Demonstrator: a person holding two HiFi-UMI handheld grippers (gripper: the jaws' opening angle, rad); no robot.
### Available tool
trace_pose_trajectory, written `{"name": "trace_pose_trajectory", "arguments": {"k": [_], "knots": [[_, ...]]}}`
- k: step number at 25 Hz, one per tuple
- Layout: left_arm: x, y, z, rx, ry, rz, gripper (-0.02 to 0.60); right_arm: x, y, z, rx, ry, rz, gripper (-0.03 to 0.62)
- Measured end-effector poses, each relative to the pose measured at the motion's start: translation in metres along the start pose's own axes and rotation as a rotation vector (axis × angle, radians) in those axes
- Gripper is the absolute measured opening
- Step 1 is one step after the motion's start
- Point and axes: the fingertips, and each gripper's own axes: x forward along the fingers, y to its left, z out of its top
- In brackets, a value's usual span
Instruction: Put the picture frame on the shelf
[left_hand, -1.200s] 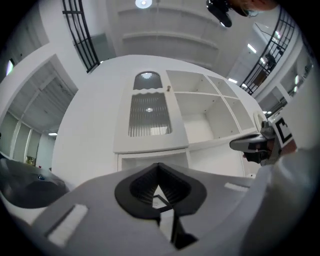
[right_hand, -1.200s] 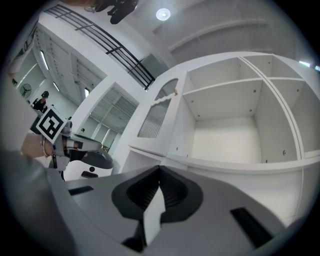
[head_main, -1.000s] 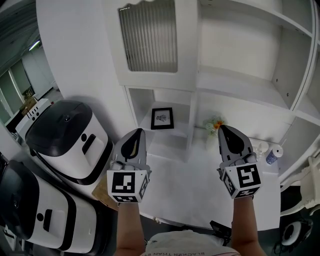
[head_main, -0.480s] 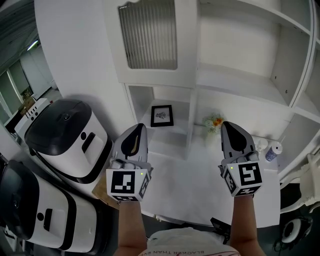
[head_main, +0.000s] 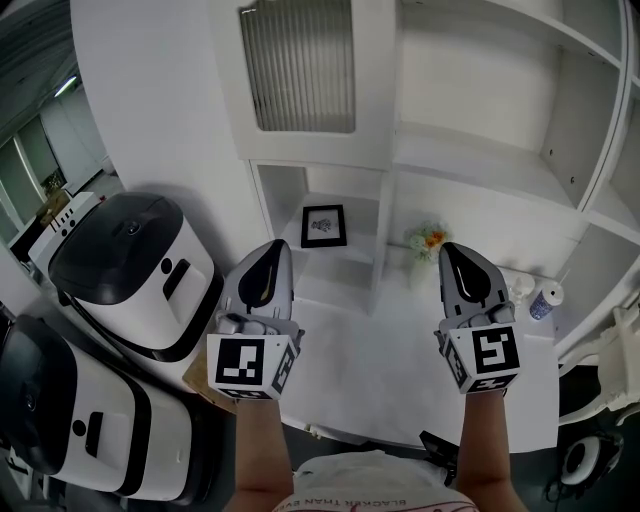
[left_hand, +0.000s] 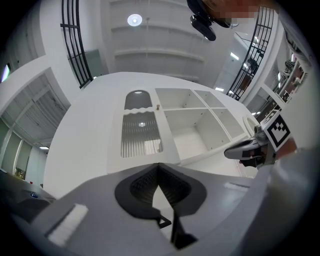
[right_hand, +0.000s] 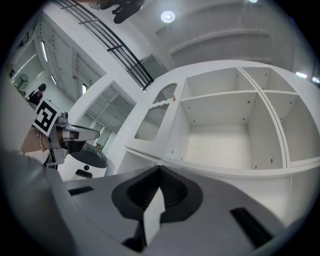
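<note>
frame: we see the small black-edged picture frame with a white mat (head_main: 324, 225) standing in the low open compartment of the white shelf unit (head_main: 470, 165), just under the ribbed glass cabinet door (head_main: 297, 70); it faces out and looks tilted back; whether it touches the rear wall is too small to tell
left: left gripper (head_main: 274, 250) hangs over the white table (head_main: 390, 350), near the mouth of that compartment but apart from the frame; fingers (left_hand: 142, 187) clenched tip to tip, nothing between them
right: right gripper (head_main: 448, 253) hangs over the table just beside the small pot of orange and yellow flowers (head_main: 428, 241), not touching it; fingers (right_hand: 175, 192) clenched, empty
stage: we judge the placing done; the frame sits on the shelf and neither gripper holds it
around: two white machines with black tops (head_main: 130, 260) low at the left of the table; small blue and white bottle (head_main: 546, 300) at the table's right end
risk 1: left gripper is the closer one to the frame; a push forward into the compartment could knock the frame flat or shove it askew, since it stands on a narrow edge
risk 2: right gripper swinging inward could tip the flower pot, which looks light
risk 3: if the lean is shallow, we think a bump on the shelf unit alone could drop the frame forward onto the table
safe move: we would draw both grippers straight back and away from the shelf
</note>
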Motion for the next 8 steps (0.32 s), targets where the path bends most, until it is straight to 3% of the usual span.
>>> {"name": "trace_pose_trajectory", "arguments": {"k": [8], "knots": [[-0.0006,-0.0028,0.0096,0.016,-0.016,-0.006,0.009,-0.0085,-0.0006,0.0068,-0.003,-0.020,-0.009,0.008]]}}
